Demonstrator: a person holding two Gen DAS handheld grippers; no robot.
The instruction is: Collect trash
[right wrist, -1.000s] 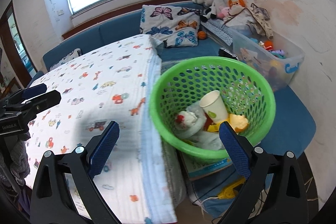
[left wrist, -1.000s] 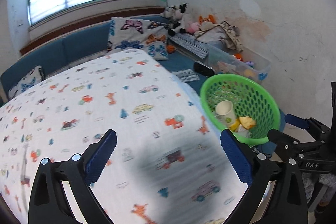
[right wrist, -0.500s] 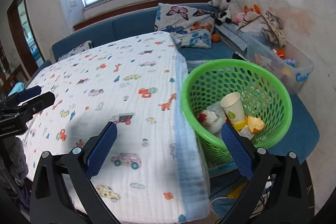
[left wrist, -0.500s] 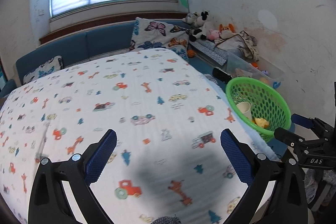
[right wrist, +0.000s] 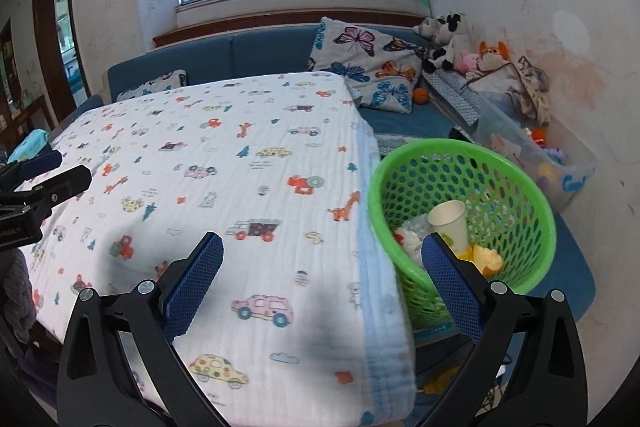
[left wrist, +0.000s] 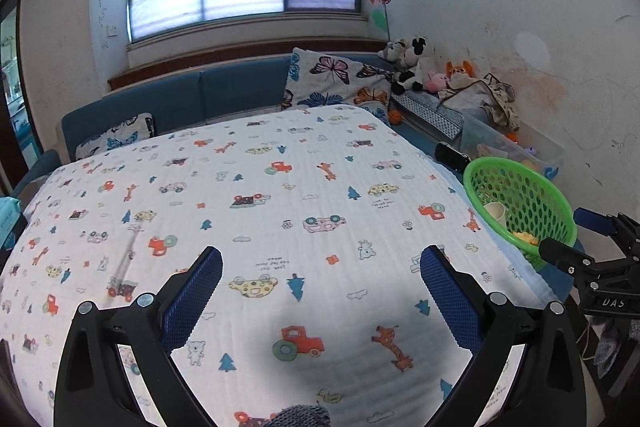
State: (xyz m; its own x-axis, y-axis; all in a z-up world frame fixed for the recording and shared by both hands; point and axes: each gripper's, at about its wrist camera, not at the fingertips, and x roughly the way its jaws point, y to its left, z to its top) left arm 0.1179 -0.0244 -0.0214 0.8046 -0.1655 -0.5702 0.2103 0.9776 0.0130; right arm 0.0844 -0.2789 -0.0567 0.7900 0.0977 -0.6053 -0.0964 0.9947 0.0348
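Patterned tablecloth (left wrist: 280,211), both hand-held grippers (left wrist: 320,291) (right wrist: 322,279) wide, empty

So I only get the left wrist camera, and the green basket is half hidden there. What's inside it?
Observer: The right wrist view looks down into the green basket. It holds a white paper cup, a yellow scrap and a crumpled white wad.
Operator: Is the other gripper carrying anything?
Observer: No, the right gripper is open, with nothing between its fingers.
Operator: Any trash on the blanket's corner by the basket?
Observer: None shows on the blanket there. Its pale blue edge hangs down beside the basket.
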